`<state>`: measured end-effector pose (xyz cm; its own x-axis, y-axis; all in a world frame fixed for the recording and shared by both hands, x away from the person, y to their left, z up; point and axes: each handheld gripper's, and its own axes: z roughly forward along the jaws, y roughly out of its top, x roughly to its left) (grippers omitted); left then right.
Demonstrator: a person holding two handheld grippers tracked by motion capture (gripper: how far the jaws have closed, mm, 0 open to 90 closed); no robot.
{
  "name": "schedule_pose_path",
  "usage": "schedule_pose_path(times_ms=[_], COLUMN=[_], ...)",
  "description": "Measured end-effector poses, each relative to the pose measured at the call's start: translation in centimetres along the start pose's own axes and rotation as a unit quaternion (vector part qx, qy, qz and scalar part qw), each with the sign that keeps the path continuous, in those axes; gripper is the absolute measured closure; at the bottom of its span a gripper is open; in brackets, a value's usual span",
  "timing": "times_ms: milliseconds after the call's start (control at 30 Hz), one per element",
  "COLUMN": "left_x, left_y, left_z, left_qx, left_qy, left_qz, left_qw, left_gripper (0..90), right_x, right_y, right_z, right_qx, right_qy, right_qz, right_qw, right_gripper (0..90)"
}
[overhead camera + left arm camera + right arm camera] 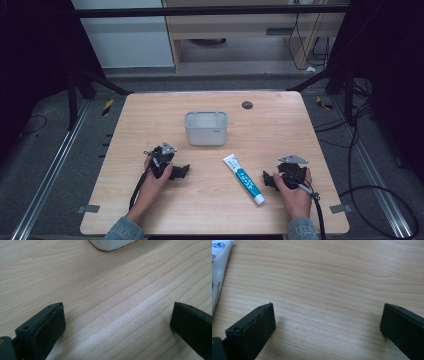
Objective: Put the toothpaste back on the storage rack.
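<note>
White-and-teal toothpaste tube [244, 180] lies flat on the light wooden desk [150, 120], right of centre toward the near edge, slanted. Right gripper [271, 180] rests just beside it, jaws spread wide, nothing between. Left gripper [181, 172] sits near the left edge, jaws spread, empty. Grey rectangular plastic bin [206, 128] stands mid-desk.
</note>
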<state>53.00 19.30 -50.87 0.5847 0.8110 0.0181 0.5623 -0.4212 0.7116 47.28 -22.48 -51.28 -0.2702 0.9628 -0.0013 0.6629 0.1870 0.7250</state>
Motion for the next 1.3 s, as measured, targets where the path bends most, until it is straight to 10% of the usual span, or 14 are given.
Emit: schedule_pose_path(times_ms=[433, 633, 1000, 1300], left_x=[0.1, 0.0, 0.0, 0.0], left_y=[0.1, 0.1, 0.0, 0.0], left_z=[0.1, 0.1, 0.0, 0.0], left_qx=[0.0, 0.0, -0.001, 0.0], left_qy=[0.001, 0.0, 0.001, 0.001], left_qz=[0.0, 0.0, -0.002, -0.001], left_qw=[1.0, 1.0, 1.0, 1.0], left_gripper=[0.0, 0.0, 0.0, 0.0], right_x=[-0.3, 0.1, 6.7, 11.0], right_y=[0.1, 0.7, 5.7, 9.1], right_z=[0.1, -1.2, -5.5, -4.2], right_qx=[-0.001, 0.008, 0.001, 0.047], right_qy=[0.005, 0.019, 0.043, 0.062], right_qz=[-0.002, 0.0, -0.092, -0.16], right_qw=[1.0, 0.9998, 0.9948, 0.984], right_gripper=[1.5, 17.7, 26.3, 28.1])
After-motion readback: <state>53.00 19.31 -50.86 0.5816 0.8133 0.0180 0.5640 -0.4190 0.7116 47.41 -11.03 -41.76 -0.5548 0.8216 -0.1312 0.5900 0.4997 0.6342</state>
